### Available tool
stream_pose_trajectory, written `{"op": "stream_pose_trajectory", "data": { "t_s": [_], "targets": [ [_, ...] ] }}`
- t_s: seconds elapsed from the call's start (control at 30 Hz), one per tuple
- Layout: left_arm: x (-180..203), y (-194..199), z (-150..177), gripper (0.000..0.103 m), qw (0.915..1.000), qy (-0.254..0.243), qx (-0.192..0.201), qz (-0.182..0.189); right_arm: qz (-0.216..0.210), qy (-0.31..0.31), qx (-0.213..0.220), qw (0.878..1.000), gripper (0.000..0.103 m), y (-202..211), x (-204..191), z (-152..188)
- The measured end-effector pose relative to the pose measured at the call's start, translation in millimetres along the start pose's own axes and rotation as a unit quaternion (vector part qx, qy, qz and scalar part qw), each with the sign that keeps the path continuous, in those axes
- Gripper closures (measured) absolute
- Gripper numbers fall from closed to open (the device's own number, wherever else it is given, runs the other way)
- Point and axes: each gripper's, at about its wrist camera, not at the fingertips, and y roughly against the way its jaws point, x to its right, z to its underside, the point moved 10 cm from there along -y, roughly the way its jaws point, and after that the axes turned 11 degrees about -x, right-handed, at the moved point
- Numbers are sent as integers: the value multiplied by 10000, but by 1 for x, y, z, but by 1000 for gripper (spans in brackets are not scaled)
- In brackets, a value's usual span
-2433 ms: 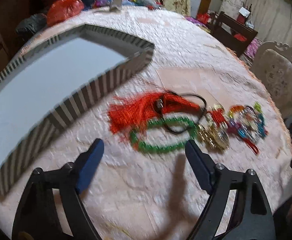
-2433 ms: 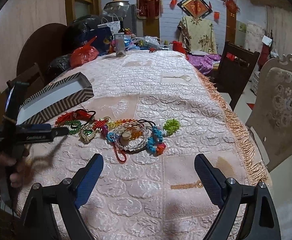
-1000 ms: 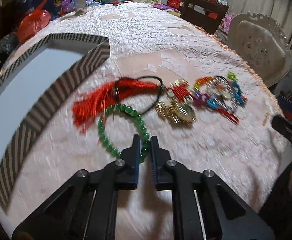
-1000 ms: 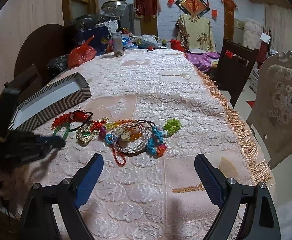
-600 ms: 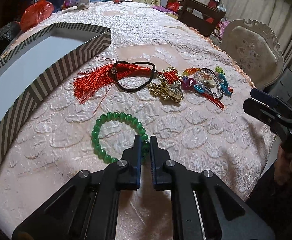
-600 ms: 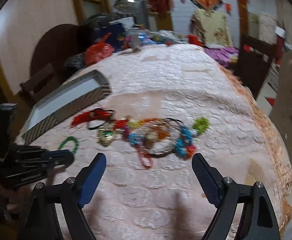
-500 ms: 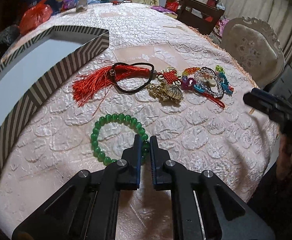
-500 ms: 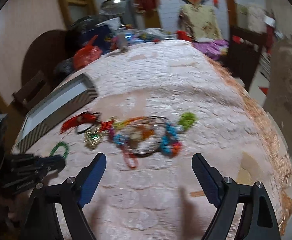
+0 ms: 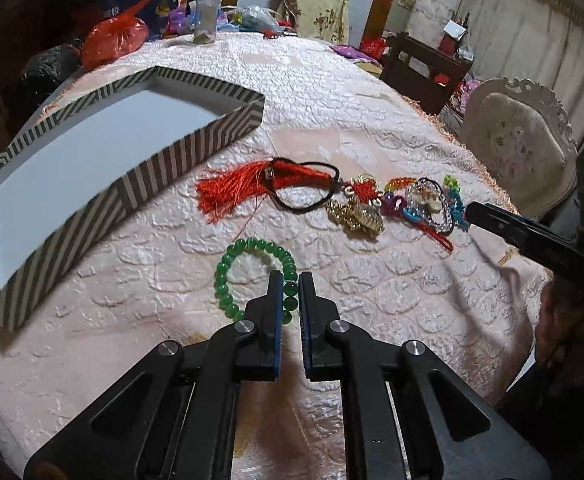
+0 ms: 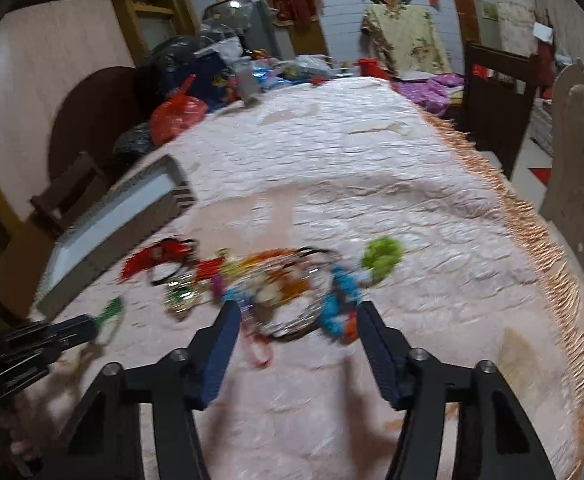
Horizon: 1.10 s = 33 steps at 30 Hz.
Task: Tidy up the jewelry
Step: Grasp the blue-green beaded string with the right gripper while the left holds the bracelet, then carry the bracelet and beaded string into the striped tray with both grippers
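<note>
A: Two grippers are over the pink tablecloth [image 9: 372, 92]. What is at the far left?

B: The striped box [image 9: 139, 184], open, with a white inside. Behind it sit a red plastic bag [image 9: 113, 40] and a glass jar [image 9: 205, 16]. Just to the right of the box lies the red tassel [image 9: 231, 192] with a black cord loop [image 9: 304, 196] on it.

A: And the left gripper [image 9: 290, 280]?

B: Its jaws are closed on the green bead bracelet [image 9: 251, 276], on the right side of the ring. The bracelet is apart from the pile, nearer to the camera.

A: What is more to the right?

B: A gold pendant [image 9: 356, 216], then a tangle of coloured bracelets [image 9: 428, 204], touching each other in a row.

A: The right gripper [image 10: 296, 312]?

B: Its jaws are wide apart, one finger at each side of the coloured tangle [image 10: 292, 288]. This view is blurred, so I cannot tell if it touches. A light green piece [image 10: 384, 256] lies at the right end, and a white chair [image 9: 520, 140] stands beside the table.
</note>
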Motion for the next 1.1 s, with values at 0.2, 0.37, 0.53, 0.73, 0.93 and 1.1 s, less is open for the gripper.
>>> {"op": "stream_pose_trajectory", "data": {
  "t_s": [0.2, 0.37, 0.53, 0.73, 0.93, 1.1],
  "targets": [
    [6, -9, 3, 97, 10000, 6, -77, 51, 228, -78, -177, 9996, 66, -16, 25, -10],
    [10, -14, 5, 97, 9999, -4, -152, 68, 199, 45, -281, 9994, 72, -30, 29, -13],
    [10, -10, 3, 97, 9999, 25, -132, 53, 126, 308, -265, 9991, 92, -31, 19, -12],
    [7, 2, 1, 97, 9999, 84, -47, 50, 81, 142, 92, 9998, 92, 1, 18, -10],
    [7, 18, -4, 97, 9998, 118, 86, 123, -267, -49, 516, 9983, 92, 45, 13, -10],
    [4, 35, -14, 97, 9991, 166, 264, 281, -472, -39, 677, 9966, 92, 69, -4, -10]
  ]
}}
